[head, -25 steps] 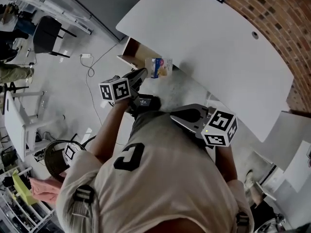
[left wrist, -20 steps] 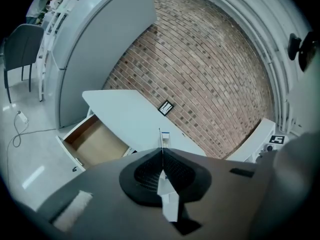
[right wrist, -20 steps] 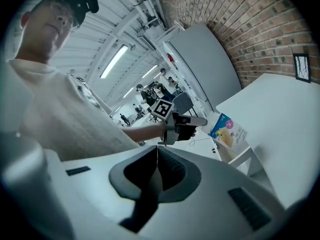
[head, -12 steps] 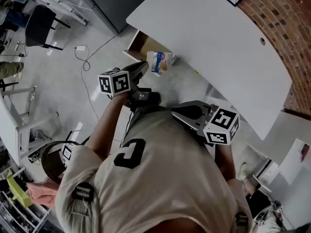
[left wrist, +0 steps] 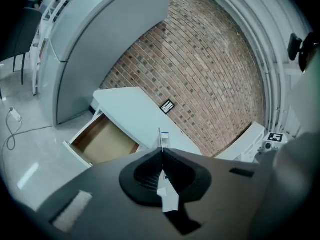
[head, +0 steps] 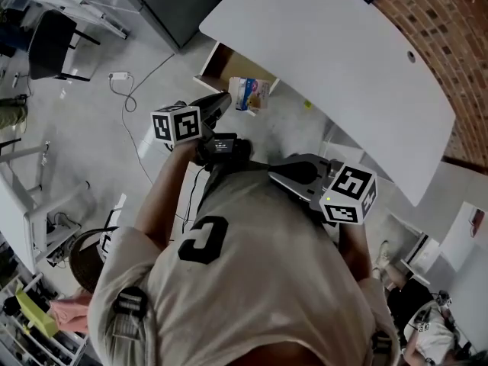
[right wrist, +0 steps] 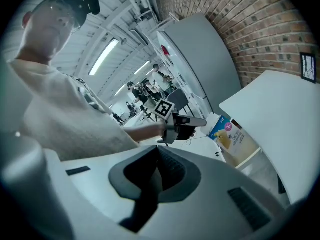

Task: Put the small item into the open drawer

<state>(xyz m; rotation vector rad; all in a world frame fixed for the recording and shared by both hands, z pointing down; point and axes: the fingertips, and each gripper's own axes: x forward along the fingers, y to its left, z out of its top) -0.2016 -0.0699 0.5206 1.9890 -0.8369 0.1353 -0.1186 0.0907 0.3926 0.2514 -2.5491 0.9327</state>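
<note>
Head view: a small blue-and-white printed packet [head: 250, 94] was held near the open wooden drawer [head: 217, 61] of the white table [head: 328, 59]. Left gripper view: the left gripper [left wrist: 162, 156] was clamped on the packet's edge. Right gripper view: the right gripper [right wrist: 159, 154] was closed, with nothing held.

A small flat packet [head: 252, 94], white and blue with a yellow picture, is held by one edge in the closed jaws of the left gripper [head: 227, 98], in the air just right of the drawer [head: 218, 64]. The drawer is pulled out from under the left end of the white table [head: 343, 59]; a brown inside and a white front are shown.
</note>
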